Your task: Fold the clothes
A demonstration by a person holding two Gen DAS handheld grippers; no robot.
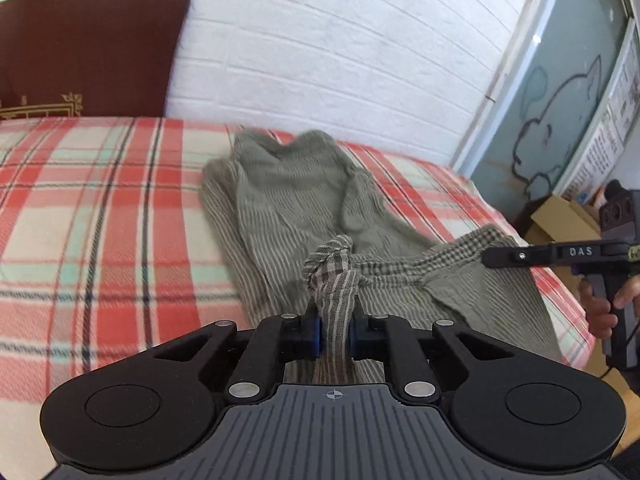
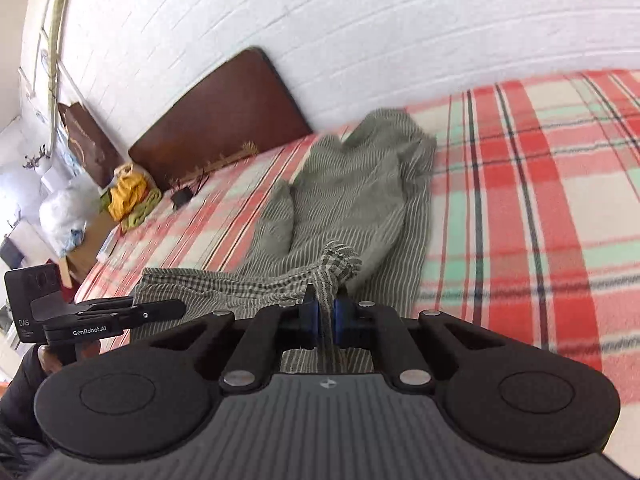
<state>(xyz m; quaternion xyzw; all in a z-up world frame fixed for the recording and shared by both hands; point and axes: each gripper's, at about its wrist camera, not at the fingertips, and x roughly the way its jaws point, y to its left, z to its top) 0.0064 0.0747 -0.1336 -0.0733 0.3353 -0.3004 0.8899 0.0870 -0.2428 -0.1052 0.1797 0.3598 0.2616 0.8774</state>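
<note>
Striped grey-green garment point(image 1: 296, 200) spread lengthwise on plaid bedspread point(image 1: 100, 208), near hem bunched and pinched at both corners, left gripper point(image 1: 334, 334) and right gripper point(image 2: 326, 322) each clamped on fabric, level above bed edge, dark headboard point(image 2: 224, 120), white brick wall point(image 1: 340, 40) behind.

Crinkled striped cloth garment point(image 1: 296, 200), woolly plaid blanket point(image 1: 100, 208), matt black plastic left gripper point(image 1: 335, 334), painted brick wall point(image 1: 340, 40)
</note>
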